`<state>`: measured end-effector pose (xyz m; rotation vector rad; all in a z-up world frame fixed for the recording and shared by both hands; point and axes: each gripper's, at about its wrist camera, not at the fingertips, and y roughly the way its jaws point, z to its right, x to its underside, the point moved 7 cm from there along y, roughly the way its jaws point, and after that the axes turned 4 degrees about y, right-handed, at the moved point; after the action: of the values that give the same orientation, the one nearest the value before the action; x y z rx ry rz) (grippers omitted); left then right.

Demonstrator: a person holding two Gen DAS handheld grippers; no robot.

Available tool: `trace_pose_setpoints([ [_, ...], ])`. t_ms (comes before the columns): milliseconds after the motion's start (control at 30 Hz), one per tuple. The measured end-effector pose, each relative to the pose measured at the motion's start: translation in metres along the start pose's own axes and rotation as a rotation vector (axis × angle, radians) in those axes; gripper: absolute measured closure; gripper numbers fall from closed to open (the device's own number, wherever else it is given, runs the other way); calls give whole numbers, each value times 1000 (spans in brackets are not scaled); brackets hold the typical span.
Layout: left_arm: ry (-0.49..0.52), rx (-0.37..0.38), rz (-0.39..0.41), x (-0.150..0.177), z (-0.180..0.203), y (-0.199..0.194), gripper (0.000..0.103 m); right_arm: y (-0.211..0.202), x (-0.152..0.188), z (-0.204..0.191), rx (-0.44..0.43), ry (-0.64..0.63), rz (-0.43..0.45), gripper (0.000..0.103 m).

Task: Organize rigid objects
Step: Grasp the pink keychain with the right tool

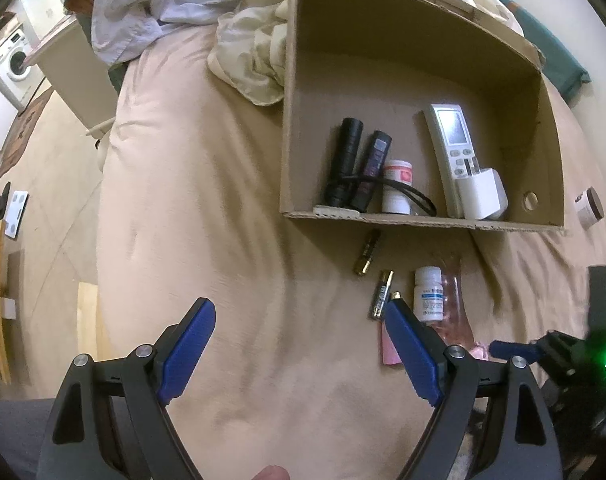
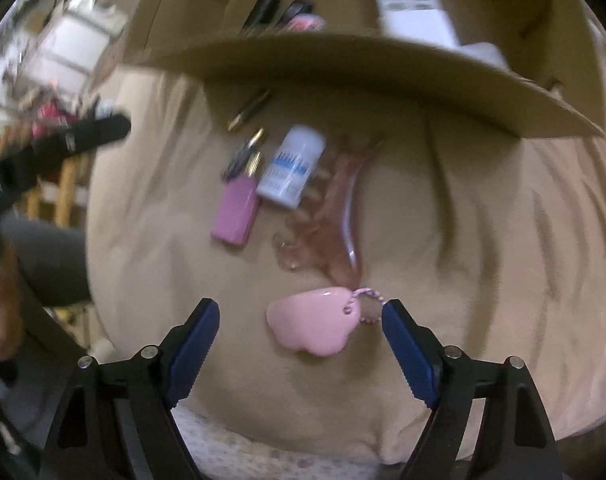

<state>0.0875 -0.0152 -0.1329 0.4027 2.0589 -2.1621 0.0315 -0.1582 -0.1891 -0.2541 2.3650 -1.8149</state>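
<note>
Lying on the beige bedspread (image 2: 483, 240), a pink heart-shaped tag (image 2: 309, 326) with a twisted pink cord sits between the blue fingers of the right gripper (image 2: 299, 312), whose jaws stand apart and do not touch it. Beyond the tag, toward the cardboard box (image 1: 423, 222), lie a translucent pink hair claw (image 2: 331, 216), a white pill bottle with a blue label (image 2: 293, 166), a pink rectangular lighter (image 2: 235, 216) and two slim batteries (image 2: 243, 156); a third, gold-ended cylinder (image 2: 249, 110) lies nearer the box wall. These items are close together but outside the box.

Inside the box, as the left wrist view shows, are a black flashlight (image 1: 345, 160), a dark tube (image 1: 373, 168), a small white jar with a pink label (image 1: 397, 188), a black cord loop (image 1: 413, 196), a white remote control (image 1: 451, 144) and a white plug adapter (image 1: 483, 194) leaning against it. A round white-and-brown container (image 1: 591, 206) rests on the bedspread just outside the box's right wall.

The left gripper (image 1: 299, 312) hangs over bare bedspread, jaws wide, holding nothing. Crumpled cream and white fabric (image 1: 255, 40) lies past the box's left wall.
</note>
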Motion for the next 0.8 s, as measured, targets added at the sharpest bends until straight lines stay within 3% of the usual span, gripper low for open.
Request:
trace_pose_setpoints([
  [100,1,4,-3,0,1,1,18,16,7,-10,106,-86,-33,14],
  [200,2,8,-9,1,1,2,18,24,8,-14,155,-126,-40,23],
  [267,4,8,-13,1,2,3,18,25,7,-14,164,-129,-35,45],
  [533,14,11,-32,5,6,8,18,0,15,-8,72,-93,4,46],
  [667,27,9,-42,8,11,13,18,-33,14,11,26,-31,97,46],
  [800,51,8,-52,10,20,19,18,-70,2,35,-9,33,245,46],
])
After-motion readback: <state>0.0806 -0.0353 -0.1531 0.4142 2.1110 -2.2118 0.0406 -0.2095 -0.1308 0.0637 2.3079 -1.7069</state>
